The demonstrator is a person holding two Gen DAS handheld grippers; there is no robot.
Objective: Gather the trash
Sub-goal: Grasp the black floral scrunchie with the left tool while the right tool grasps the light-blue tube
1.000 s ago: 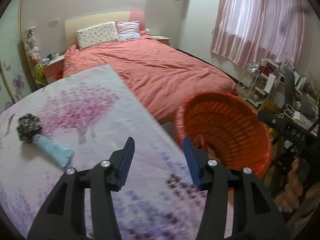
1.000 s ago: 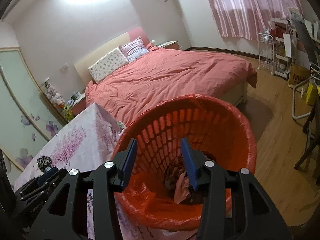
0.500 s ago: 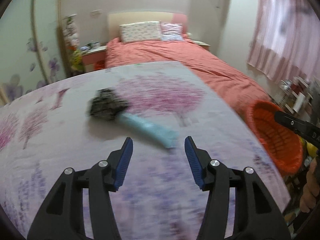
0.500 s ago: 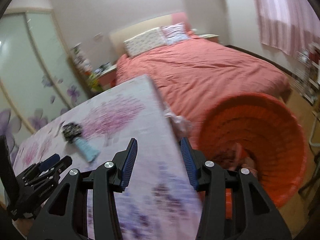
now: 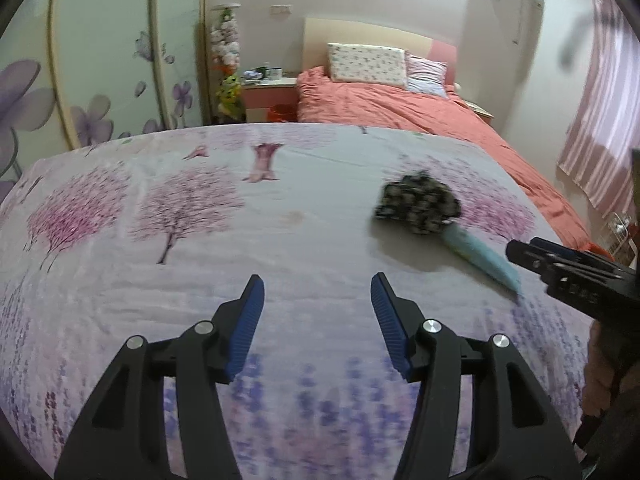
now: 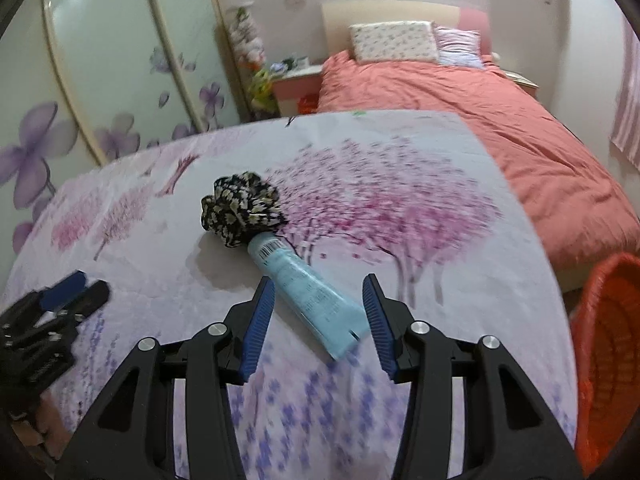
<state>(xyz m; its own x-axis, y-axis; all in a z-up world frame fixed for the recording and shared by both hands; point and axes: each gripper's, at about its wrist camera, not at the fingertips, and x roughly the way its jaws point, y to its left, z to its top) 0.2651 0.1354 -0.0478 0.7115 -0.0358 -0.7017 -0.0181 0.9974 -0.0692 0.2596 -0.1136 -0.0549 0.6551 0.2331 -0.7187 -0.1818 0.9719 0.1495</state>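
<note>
I work over the table (image 6: 400, 420) with the flowered cloth; the red basket (image 6: 604, 360) stands low at its right edge, near me, and the trash must go into it; on the cloth lie two things, touching each other, in the middle of the right wrist view: a light blue tube (image 6: 308, 292) and, at its far end, a crumpled black piece with small flowers (image 6: 240, 210); I cannot tell if this is cloth or paper.

My right tongs (image 6: 318, 304) are half wide and opening a little more; they hold nothing; the near, flat end of the tube shows between the two fingers but the pads do not press it. My left tongs (image 5: 316, 304) are also half wide and empty, over bare cloth, to the left of the trash.

I judge the step is to take the tube with the right tongs. To do it well, I should come down so the fingers stand on both long sides of the tube, not on its thin tail; the tube lies slanted, so I turn the wrist to cross it; I close softly, because it may slip. The left tongs can take the black piece after; it is soft, so I should pinch it deep.
</note>
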